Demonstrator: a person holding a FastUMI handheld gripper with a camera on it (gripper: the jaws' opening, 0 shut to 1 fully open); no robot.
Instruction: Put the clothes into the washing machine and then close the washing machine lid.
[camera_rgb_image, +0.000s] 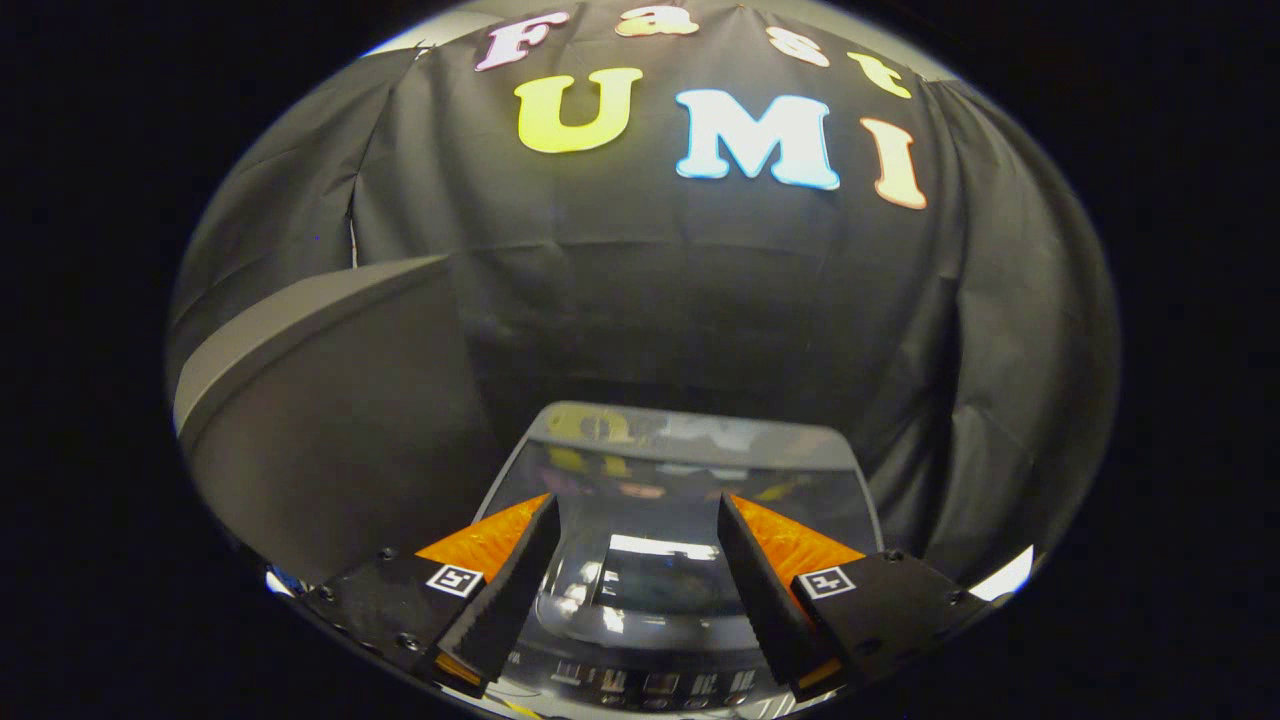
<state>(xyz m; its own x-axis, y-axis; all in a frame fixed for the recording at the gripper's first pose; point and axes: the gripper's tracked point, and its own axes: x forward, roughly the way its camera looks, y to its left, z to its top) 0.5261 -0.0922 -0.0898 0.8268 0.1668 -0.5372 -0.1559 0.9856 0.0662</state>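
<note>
My gripper (636, 500) is open, with a wide gap and nothing between its fingers. Right below and ahead of them is the washing machine (680, 425), seen from above. Its glossy glass lid (650, 575) lies flat over the tub and mirrors the booth's lights. A row of buttons on the control panel (640, 685) runs along the near edge, under the fingers. Reflections on the glass hide what is inside the tub.
The booth's black cloth wall (700, 300) hangs close behind the machine. A large dark slanted panel with a pale grey edge (330, 400) stands to the left of the machine, beside the left finger. A bright strip (1010, 575) shows past the right finger.
</note>
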